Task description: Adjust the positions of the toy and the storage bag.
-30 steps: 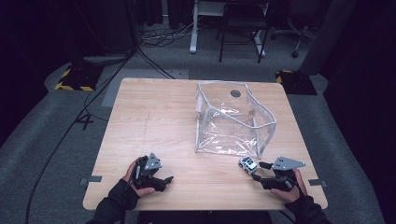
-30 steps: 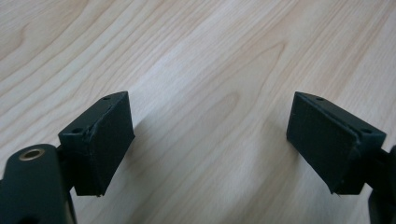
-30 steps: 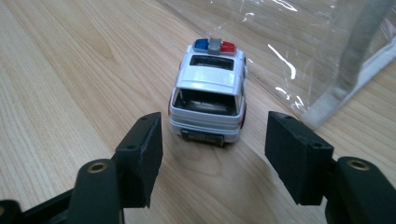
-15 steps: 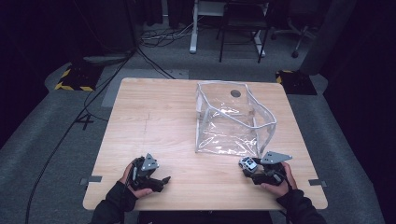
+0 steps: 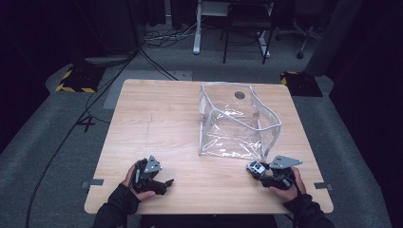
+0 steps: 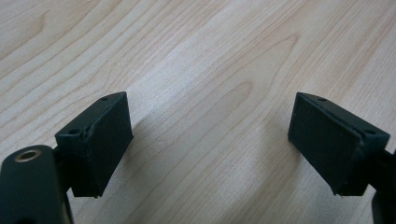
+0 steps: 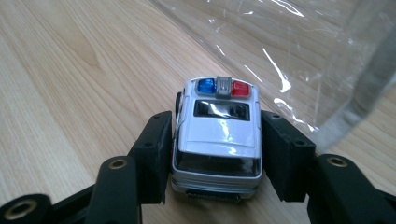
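Note:
A small white toy police car (image 7: 219, 126) with blue and red roof lights stands on the wooden table (image 5: 161, 118), just in front of a clear plastic bag (image 5: 237, 123). My right gripper (image 7: 217, 154) reaches the car from behind, with one black pad against each of its sides. Its jaws have just been closing, with the car between them. In the high view the car (image 5: 255, 167) and right gripper (image 5: 259, 171) are at the near right. My left gripper (image 5: 167, 183) rests at the near left. Its jaws (image 6: 210, 144) stand open over bare wood.
The clear bag (image 7: 289, 46) stands open-topped on the right half of the table, close beyond the car. The table's front edge (image 5: 204, 211) is close to both hands. Cables, a chair and a desk stand on the floor beyond the table.
The right hand has shifted slightly at the toy car, which stays in the same spot. The left hand has not moved.

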